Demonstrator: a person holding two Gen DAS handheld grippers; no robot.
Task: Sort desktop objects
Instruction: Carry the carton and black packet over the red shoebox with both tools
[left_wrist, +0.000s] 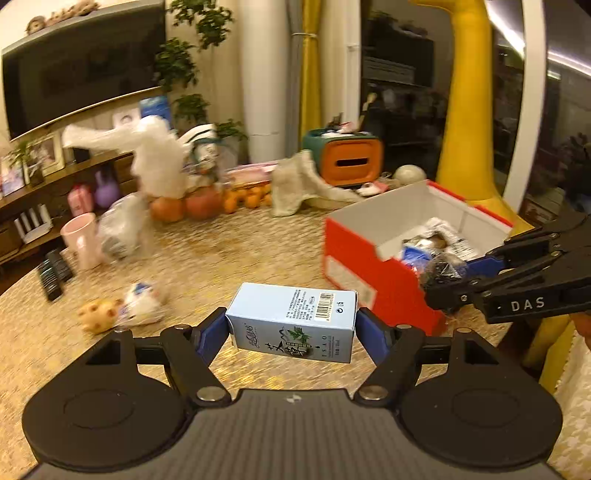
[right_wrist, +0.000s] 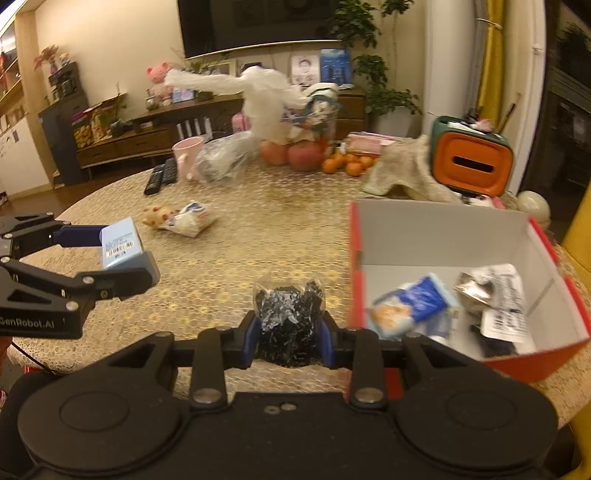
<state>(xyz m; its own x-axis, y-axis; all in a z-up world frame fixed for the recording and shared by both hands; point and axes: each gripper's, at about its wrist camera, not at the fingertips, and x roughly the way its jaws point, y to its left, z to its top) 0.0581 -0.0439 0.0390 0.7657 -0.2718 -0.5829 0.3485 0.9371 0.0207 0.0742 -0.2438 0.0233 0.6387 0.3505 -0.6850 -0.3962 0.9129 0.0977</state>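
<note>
Right hand-held gripper (right_wrist: 289, 334) is clamping a clear bag of black bits (right_wrist: 289, 317); open red cardboard box (right_wrist: 436, 236) is lying just right-forward, nearer it. Left hand-held gripper (left_wrist: 291, 328) is pinching a pale-blue carton (left_wrist: 293, 319) crosswise, box further right.

A round counter (right_wrist: 258, 236) with a golden patterned cover fills mid-frame. Directly on it are seen a red cardboard box (right_wrist: 413, 229) at right, a pink mug (right_wrist: 187, 152) and black remotes (right_wrist: 161, 176) at upper left, and oranges (right_wrist: 347, 165) at upper centre.
</note>
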